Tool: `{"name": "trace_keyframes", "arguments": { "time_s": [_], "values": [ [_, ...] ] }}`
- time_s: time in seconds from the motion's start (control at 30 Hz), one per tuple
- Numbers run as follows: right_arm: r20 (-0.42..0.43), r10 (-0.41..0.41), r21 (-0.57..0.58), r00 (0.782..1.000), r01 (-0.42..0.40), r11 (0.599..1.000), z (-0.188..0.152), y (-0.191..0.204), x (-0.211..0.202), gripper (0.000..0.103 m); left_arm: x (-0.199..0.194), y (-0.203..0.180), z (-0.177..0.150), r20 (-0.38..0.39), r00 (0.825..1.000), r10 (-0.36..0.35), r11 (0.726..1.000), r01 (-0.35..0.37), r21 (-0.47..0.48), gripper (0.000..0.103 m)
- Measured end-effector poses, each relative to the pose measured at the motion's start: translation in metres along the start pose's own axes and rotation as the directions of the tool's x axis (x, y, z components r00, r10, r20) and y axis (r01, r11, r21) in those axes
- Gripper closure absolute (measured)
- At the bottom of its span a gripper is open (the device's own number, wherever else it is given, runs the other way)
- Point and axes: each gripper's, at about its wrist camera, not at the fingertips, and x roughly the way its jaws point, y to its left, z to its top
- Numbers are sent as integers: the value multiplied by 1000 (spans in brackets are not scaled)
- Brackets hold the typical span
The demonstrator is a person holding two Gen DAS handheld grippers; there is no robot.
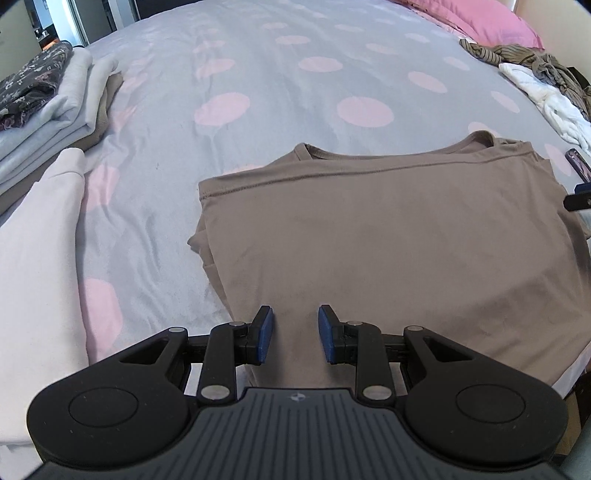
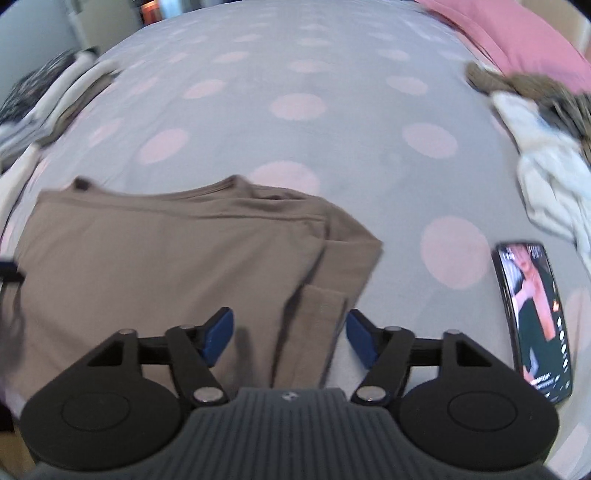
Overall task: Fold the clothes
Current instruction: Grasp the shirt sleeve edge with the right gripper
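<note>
Lit phone (image 2: 533,321) on dotted bedspread (image 1: 295,92); pink pillow (image 1: 491,18).

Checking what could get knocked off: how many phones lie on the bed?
1: the phone lies screen up right of the brown shirt; others may hide under clothes.

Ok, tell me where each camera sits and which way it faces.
Left wrist: on the left tongs, angled down across the bed; jaws apart over the brown shirt's near left part.
Right wrist: on the right tongs, same tilt; jaws wide over the shirt's right edge, phone beside.
Shared: shirt, dotted bedspread, folded stack, unfolded pile.
</note>
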Motion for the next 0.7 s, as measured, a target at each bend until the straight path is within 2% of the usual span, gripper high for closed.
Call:
{"name": "trace_keyframes", "arguments": {
  "time_s": [0.2,0.3,0.37,0.4,0.43,0.5,0.53,0.6,0.7],
  "values": [
    [-37,0,161,999,6,987,5,-21,22,30,2,-2,2,-5,1000,-3,1000,3,10,77],
    [-38,-4,179,999,11,984,3,-22,32,29,4,-4,2,-6,1000,0,1000,1,20,77],
    [-28,-25,154,999,29,988,2,-16,35,33,4,-4,2,-7,1000,1,1000,-1,25,77],
    [-24,-33,138,999,36,990,3,-13,36,38,5,-4,2,-8,1000,0,1000,0,24,77],
    [-20,-28,117,999,30,993,3,-10,36,49,5,-4,2,-8,1000,-1,1000,1,23,77],
    [-17,-19,85,1000,20,996,4,-4,36,62,4,-3,2,-7,1000,0,1000,1,24,77],
    [-17,-14,72,1000,15,997,5,-2,36,72,4,-3,2,-6,1000,1,1000,-1,24,77],
    [-18,-3,60,1000,4,998,6,0,37,81,4,-3,2,-4,1000,5,1000,-5,26,77],
    [-14,-18,38,1000,19,999,7,5,33,86,1,-3,1,4,1000,16,999,-16,31,77]
  ]
}}
